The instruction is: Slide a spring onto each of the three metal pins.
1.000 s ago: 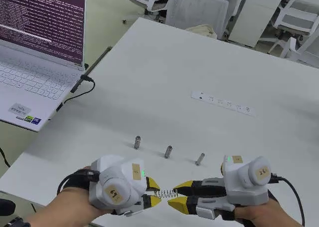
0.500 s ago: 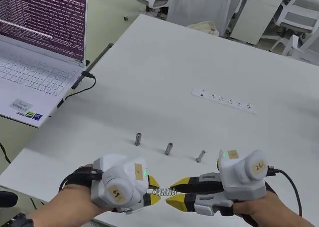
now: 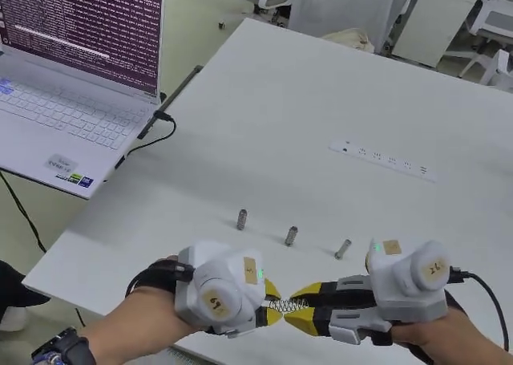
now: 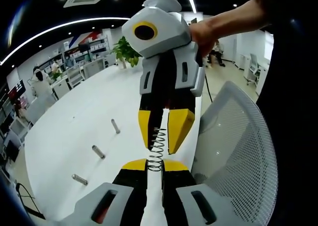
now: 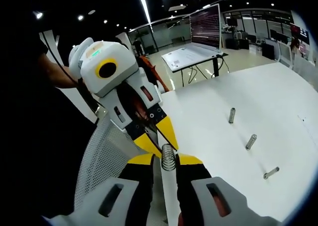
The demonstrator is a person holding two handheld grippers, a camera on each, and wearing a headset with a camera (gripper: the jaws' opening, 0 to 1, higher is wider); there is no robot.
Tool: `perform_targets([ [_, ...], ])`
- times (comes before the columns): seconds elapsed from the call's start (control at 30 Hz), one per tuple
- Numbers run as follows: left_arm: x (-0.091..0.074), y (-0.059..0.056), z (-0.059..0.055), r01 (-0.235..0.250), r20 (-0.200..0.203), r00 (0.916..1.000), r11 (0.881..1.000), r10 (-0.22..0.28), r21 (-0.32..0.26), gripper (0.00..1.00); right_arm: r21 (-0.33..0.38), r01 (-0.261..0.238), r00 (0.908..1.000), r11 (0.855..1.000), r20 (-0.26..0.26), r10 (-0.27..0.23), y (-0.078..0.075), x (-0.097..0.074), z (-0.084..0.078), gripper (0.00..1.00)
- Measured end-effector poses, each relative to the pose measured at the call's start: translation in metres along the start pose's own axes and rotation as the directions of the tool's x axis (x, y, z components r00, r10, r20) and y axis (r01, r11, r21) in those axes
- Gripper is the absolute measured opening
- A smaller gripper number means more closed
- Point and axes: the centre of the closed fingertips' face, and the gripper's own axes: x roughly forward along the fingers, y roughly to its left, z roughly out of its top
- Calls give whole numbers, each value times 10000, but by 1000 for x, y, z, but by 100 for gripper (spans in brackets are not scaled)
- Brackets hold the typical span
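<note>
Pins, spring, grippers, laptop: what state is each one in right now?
Left gripper: shut on one end of the spring.
Right gripper: jaws around the other end, grip unclear.
Spring: in the air between both grippers.
Pin nearest the laptop: wears a spring.
Middle pin: wears a spring.
Far pin: bare, tilted.
Laptop: open, screen lit.

1. Left claw (image 3: 275, 303): rounded white housing, black jaws tipped yellow, a green light (image 3: 260, 277), and tan stickers (image 3: 250, 270) with handwritten marks.
2. Right claw (image 3: 293, 312): same white body and yellow-tipped jaws; black cable (image 3: 489, 297) at its rear.
3. Left hand (image 3: 152, 309): black band (image 3: 148, 278) across it, strap or cable unclear.
4. Dark watch (image 3: 68, 349) on the left wrist.
</note>
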Motion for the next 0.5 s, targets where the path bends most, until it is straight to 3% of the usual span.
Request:
perform_targets([
  [0.5, 1, -8, 6, 180, 152, 9997, 9998, -180, -19, 2, -361, 65, 9995, 9993, -311, -76, 0, 0, -6, 13],
])
